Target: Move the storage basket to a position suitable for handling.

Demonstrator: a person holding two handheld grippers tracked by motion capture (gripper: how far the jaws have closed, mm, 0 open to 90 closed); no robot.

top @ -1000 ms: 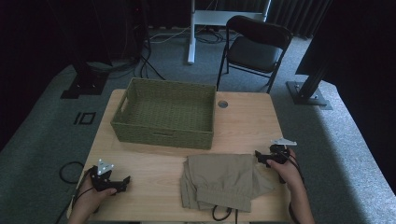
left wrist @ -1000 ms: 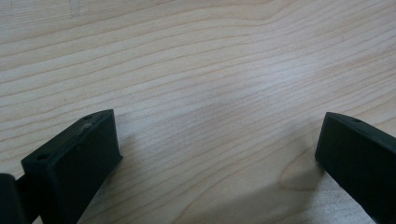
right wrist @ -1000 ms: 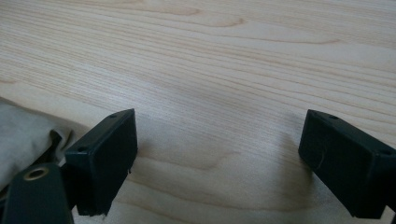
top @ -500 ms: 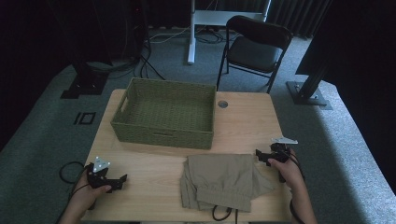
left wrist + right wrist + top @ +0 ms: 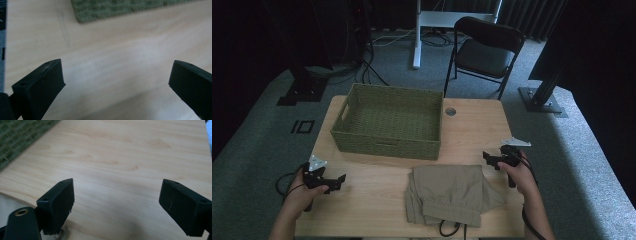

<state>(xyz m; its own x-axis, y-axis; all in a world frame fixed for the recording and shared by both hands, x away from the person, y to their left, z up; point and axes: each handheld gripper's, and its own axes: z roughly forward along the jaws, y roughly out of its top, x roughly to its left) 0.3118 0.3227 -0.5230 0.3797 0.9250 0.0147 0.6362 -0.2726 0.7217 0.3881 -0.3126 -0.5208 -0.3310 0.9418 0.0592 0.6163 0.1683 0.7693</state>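
— Moved? Both hands barely, my left gripper [image 5: 331,180] a touch nearer me since earlier.
— Layout?
— Table [image 5: 472,130], woven basket [image 5: 388,122] at the back, folded khaki garment [image 5: 452,192] front centre, likely staged for it. I flank it: right gripper [image 5: 493,159] near its corner.
— Jaws?
— Both wide apart, empty.

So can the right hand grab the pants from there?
Probably yes. The right gripper is open and sits just beside the pants' near corner, with bare table between them and nothing blocking. The basket stands farther back.
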